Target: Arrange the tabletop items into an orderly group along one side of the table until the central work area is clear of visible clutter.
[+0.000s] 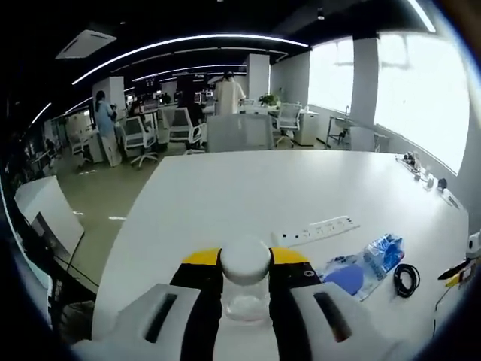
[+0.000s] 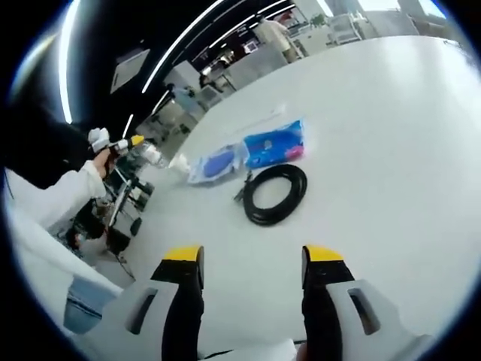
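Observation:
My left gripper (image 1: 245,257) is shut on a clear bottle (image 1: 245,295) with a white cap, held upright above the near part of the white table (image 1: 248,188). To its right lie a blue plastic packet (image 1: 367,265) and a coiled black cable (image 1: 406,280). My right gripper (image 2: 253,265) stands open above the table with nothing between its yellow-tipped fingers. Ahead of it lie the black cable (image 2: 274,193) and, beyond that, the blue packet (image 2: 252,154). At far left a white-sleeved hand holds the left gripper (image 2: 120,145) with the bottle (image 2: 154,156).
A white power strip (image 1: 323,228) lies flat behind the packet. Small items (image 1: 458,271) sit at the table's right edge and more (image 1: 425,171) along the window side. Office chairs (image 1: 240,131) and people stand beyond the far edge.

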